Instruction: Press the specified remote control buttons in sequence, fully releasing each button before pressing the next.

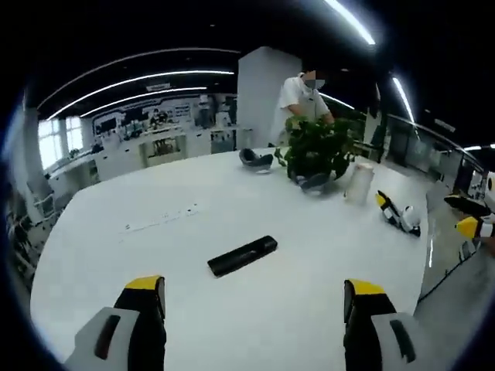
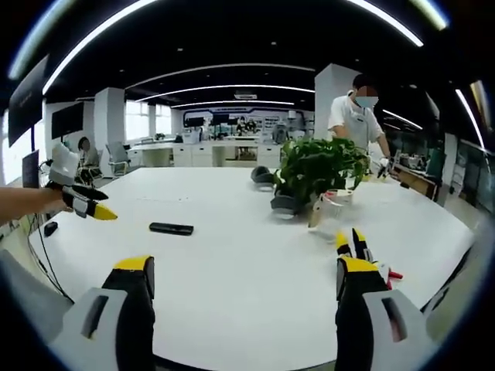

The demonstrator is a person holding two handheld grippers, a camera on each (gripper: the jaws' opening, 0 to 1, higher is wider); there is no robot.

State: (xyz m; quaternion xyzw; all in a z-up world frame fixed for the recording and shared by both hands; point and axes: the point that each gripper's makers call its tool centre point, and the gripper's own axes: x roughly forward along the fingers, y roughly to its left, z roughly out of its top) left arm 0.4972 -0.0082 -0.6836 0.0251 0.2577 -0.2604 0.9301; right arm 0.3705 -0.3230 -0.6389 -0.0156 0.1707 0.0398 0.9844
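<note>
So my left gripper (image 1: 251,305) hangs over the white table (image 1: 116,263) with its jaws wide apart, and the black remote (image 1: 242,255) lies flat just ahead between them. My right gripper (image 2: 244,286) is spread too, remote (image 2: 171,228) further off, ahead-left, potted plant (image 2: 317,166) ahead-right.

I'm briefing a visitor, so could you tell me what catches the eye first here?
The black remote control lies alone on the big white table, ahead of the open left gripper. Farther back stands a leafy potted plant, with a person in white behind it.
</note>
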